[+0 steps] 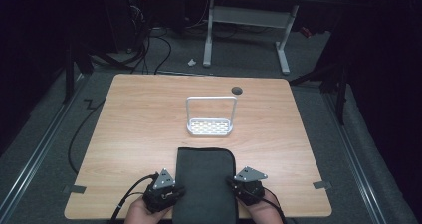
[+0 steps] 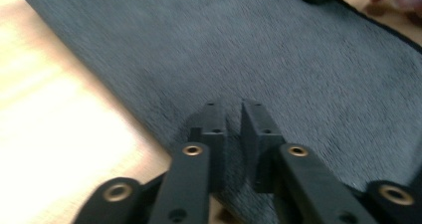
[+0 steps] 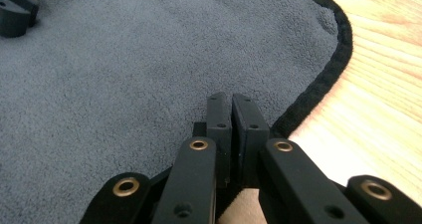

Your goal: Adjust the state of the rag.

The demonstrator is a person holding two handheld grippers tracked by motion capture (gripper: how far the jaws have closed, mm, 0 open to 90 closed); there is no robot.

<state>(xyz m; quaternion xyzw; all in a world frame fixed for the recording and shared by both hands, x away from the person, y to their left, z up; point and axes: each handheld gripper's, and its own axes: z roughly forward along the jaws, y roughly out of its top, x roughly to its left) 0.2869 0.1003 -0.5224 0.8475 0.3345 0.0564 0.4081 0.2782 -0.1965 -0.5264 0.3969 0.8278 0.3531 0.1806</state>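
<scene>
Left gripper (image 1: pixel 171 193): jaws parted by a narrow gap, tips over the left edge of the dark grey cloth (image 1: pixel 206 184). No fabric is visibly caught between them in the left gripper view.

Right gripper (image 1: pixel 238 186): jaws almost together, with only a thin slit between the pads, at the cloth's right edge just inside its black hem (image 3: pixel 328 79). Whether a fold is pinched there cannot be told; the contact point lies below the pads.

The cloth lies flat at the near middle of the table (image 1: pixel 134 119), its near end overhanging the table's near edge. A white wire rack (image 1: pixel 210 117) stands just beyond its far end, apart from it.

Handling, judged from the fleecy nap: light, limp, not fragile. It will sag and fold if lifted. Grip at the stitched hem, one gripper per side, where the material is thickest.

Limits: the left gripper view is motion-blurred; the cloth's near end and both forearms are cut off; the room beyond is dark.
</scene>
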